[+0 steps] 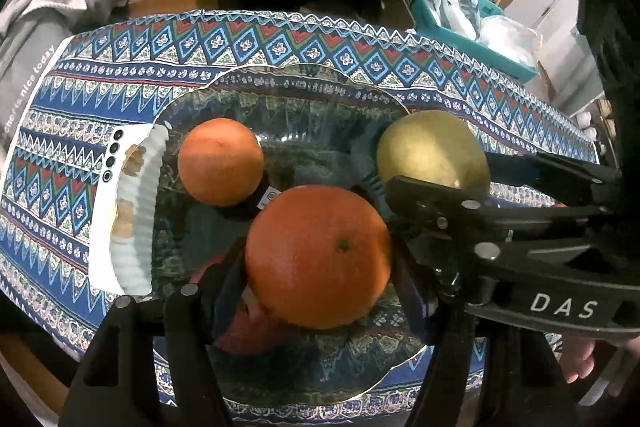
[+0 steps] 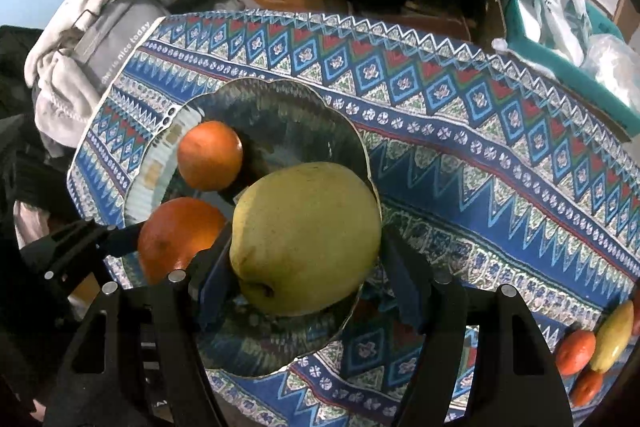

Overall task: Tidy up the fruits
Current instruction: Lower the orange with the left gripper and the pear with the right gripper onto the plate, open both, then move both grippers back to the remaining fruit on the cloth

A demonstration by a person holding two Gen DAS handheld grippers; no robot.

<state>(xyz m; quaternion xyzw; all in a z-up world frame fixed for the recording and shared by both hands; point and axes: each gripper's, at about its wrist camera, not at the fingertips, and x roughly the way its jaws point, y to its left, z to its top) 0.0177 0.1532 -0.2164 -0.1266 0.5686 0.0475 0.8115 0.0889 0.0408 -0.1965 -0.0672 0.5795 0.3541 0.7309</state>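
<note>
In the left wrist view, a small orange (image 1: 220, 161) sits at centre left inside the glass bowl (image 1: 304, 79), free of both grippers. Right of it, at lower centre, the left gripper (image 1: 320, 291) is clenched on a big orange (image 1: 318, 255), one blue pad against each flank; the fruit is round with no long axis, and its stem dimple faces up and right toward the camera. Further right, at centre right, the right gripper (image 1: 436, 171) reaches in from the right edge, clamped on the pear (image 1: 432, 153).

In the right wrist view, the small orange (image 2: 210, 155) lies at upper left of the bowl (image 2: 280, 99), the big orange (image 2: 180, 235) below it. At centre the right gripper (image 2: 306, 291) grasps the pear (image 2: 306, 239) between its pads, long axis running from upper right to lower left, its dimpled end facing the lower left. More fruit (image 2: 596, 351) lies on the cloth (image 2: 480, 155) at lower right.
</note>
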